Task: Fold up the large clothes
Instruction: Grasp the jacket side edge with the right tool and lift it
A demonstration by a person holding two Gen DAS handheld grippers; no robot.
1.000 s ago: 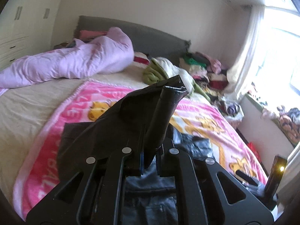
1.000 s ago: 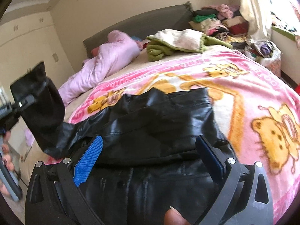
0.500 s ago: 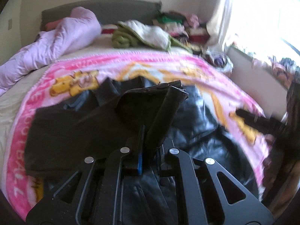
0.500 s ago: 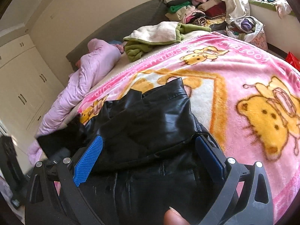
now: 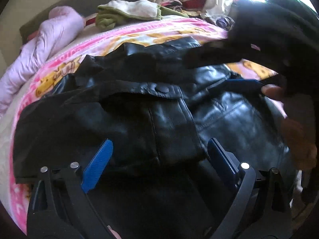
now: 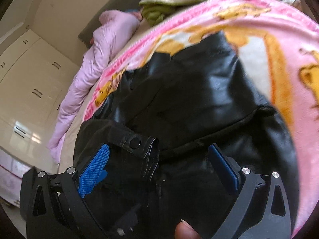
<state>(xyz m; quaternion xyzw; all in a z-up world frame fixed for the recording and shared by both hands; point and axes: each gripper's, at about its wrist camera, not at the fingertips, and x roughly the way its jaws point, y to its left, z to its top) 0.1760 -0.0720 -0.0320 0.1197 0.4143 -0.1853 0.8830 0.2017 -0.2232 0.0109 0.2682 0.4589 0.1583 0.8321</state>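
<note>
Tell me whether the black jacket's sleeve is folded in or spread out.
Folded in: the sleeve lies across the black jacket, its snap cuff over the body.

The bed [image 5: 8,119] carries a pink bear-print blanket [image 5: 139,33], with a lilac duvet [image 5: 49,43] beside it and a green-cream throw [image 5: 127,12] beyond.

The black leather jacket [image 5: 169,107] runs under both views' lower edges, its hem hidden. The blurred dark right gripper [image 5: 249,55] covers its far corner. 1 fingertip [image 6: 185,232] is cut off below.
</note>
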